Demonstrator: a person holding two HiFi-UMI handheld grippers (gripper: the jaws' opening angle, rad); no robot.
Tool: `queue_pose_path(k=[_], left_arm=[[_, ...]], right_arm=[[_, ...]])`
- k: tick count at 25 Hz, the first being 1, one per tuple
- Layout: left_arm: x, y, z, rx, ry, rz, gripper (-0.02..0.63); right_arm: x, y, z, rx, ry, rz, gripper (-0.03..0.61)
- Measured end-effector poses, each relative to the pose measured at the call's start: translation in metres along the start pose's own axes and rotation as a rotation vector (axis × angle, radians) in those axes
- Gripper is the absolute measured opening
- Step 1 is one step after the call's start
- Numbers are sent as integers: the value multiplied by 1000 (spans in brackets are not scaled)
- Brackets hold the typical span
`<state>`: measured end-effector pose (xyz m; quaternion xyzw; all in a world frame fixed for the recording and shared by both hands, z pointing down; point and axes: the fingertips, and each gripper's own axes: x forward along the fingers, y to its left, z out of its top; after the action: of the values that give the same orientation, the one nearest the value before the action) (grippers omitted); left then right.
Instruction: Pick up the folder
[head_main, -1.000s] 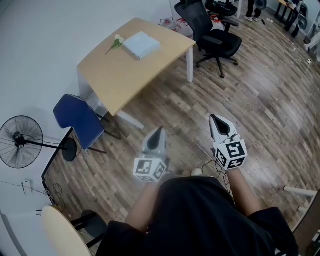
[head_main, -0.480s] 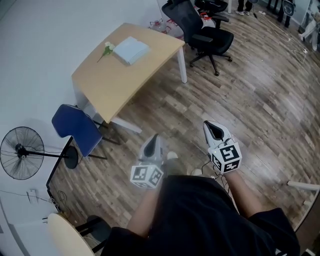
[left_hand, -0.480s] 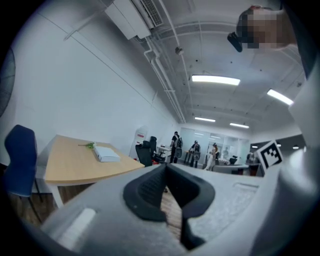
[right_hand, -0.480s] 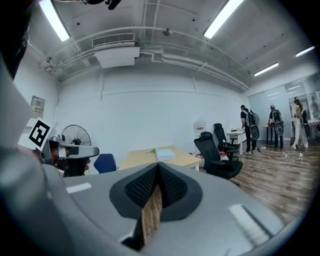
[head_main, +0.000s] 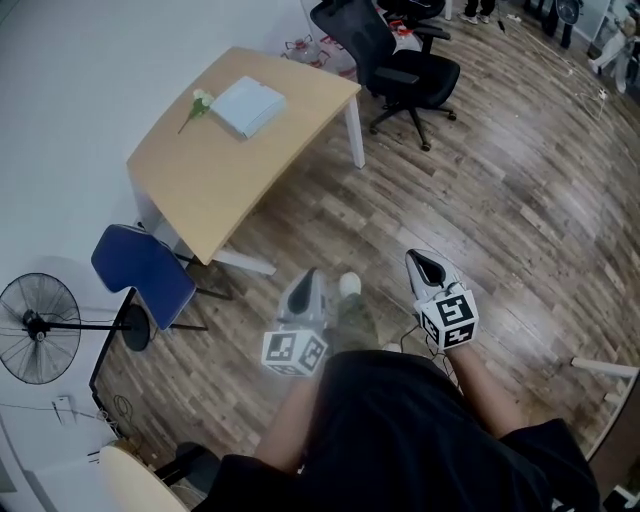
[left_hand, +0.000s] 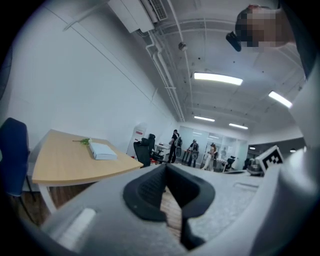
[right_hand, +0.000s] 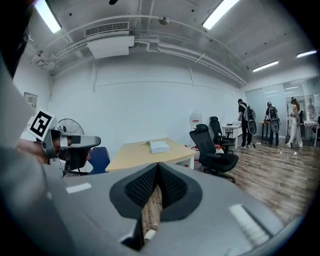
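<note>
The folder (head_main: 248, 106) is a pale blue-white flat pack lying on the far end of a light wooden table (head_main: 215, 170), well away from both grippers. It also shows small in the left gripper view as the folder (left_hand: 103, 150) and in the right gripper view as the folder (right_hand: 159, 146). My left gripper (head_main: 309, 283) hangs low over the wooden floor in front of the person, shut and empty. My right gripper (head_main: 420, 262) is beside it to the right, also shut with nothing in it. Their tips meet in the left gripper (left_hand: 165, 167) and right gripper (right_hand: 158, 165) views.
A small flower (head_main: 195, 103) lies on the table beside the folder. A blue chair (head_main: 143, 276) stands at the table's near end, a fan (head_main: 40, 328) left of it. A black office chair (head_main: 395, 60) stands past the table. A shoe (head_main: 349, 286) shows between the grippers.
The person has stepped forward; a foot now shows between the grippers. Both grippers sank lower and stayed shut. The table and folder shifted left in the head view.
</note>
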<state>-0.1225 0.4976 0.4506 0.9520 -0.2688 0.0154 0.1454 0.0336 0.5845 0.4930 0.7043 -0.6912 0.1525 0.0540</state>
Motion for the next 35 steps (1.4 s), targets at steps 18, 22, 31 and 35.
queue_pose_path(k=[18,22,31,35], left_arm=[[201,154,86,136,15,-87,3],[233,198,100,72,17,-70,3],[286,289,127,89,25,-42,3],[295,313,133,76,30,-26,3]], right_arm=[[254,-46,111,-37,38,-5,2],[313,-43,132,-56,48,5,2],[419,-48,178,-71,34,-10,2],[448,-49,180,-68,48,-15,2]])
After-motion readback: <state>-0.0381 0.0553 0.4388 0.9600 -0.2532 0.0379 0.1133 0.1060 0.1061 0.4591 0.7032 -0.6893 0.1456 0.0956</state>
